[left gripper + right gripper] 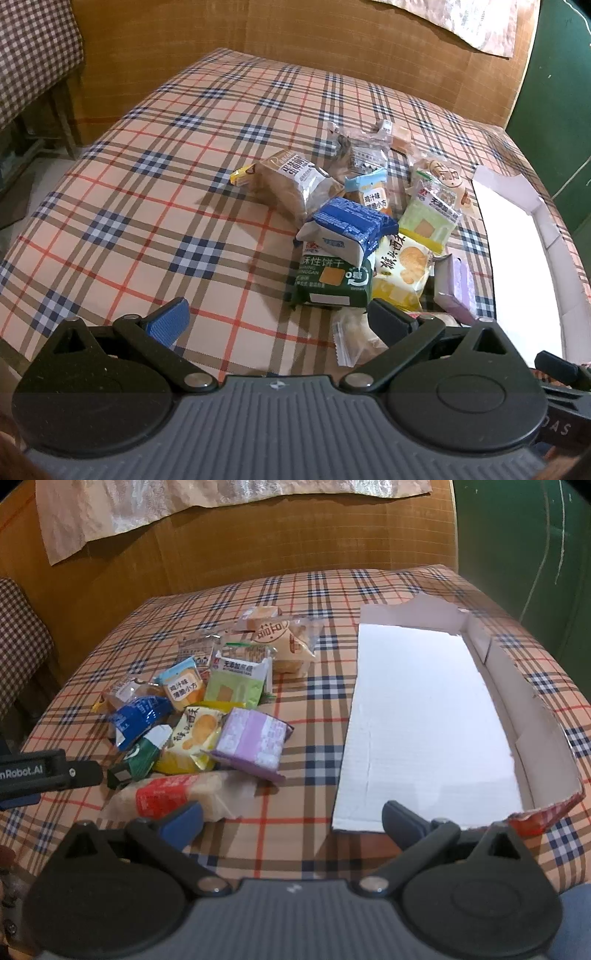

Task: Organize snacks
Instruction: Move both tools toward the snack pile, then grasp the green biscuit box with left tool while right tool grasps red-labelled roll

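A heap of snack packets lies on the plaid table. It holds a blue packet [345, 223], a dark green biscuit packet [332, 282], a yellow one [400, 273], a purple box [253, 740] and a red-labelled clear packet [173, 795]. A shallow white cardboard box [424, 716] lies open to the right of the heap. My left gripper [277, 321] is open and empty, just short of the green packet. My right gripper [291, 821] is open and empty, between the red-labelled packet and the box's near edge. The left gripper also shows at the left edge of the right wrist view [92, 773].
The plaid tablecloth [147, 221] covers the whole table, with a bare stretch left of the heap. A brown cardboard wall [258, 535] stands behind it. A checked cloth [33, 55] hangs at the far left and a green surface [524, 535] at the far right.
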`<state>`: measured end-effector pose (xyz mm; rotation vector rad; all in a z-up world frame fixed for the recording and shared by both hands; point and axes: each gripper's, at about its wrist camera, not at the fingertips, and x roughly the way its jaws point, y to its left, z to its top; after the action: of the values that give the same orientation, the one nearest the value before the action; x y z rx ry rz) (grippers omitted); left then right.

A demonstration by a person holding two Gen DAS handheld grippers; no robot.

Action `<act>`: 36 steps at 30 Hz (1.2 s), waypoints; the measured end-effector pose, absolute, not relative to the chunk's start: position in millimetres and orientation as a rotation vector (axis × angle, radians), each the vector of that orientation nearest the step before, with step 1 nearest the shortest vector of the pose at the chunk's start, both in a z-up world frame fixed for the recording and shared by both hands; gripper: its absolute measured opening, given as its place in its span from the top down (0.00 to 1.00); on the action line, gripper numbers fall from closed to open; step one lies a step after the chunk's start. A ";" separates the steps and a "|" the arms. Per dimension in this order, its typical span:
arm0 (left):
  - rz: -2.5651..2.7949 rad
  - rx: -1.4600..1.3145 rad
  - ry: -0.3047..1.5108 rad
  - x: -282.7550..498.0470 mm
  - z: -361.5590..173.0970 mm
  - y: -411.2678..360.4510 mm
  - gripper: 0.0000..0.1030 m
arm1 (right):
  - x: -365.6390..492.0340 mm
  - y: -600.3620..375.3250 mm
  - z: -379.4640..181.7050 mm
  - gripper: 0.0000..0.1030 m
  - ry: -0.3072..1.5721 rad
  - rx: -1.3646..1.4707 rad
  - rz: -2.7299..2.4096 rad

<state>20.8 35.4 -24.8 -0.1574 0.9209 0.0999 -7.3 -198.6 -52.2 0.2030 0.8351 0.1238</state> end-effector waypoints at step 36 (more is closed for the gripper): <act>0.046 -0.159 0.949 76.0 -63.8 24.9 0.00 | 4.1 -202.9 -64.6 0.01 0.849 0.198 0.097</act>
<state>76.0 24.9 -63.8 -0.1591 0.9486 0.0457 4.1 -202.9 -64.6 0.1984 0.8490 0.0966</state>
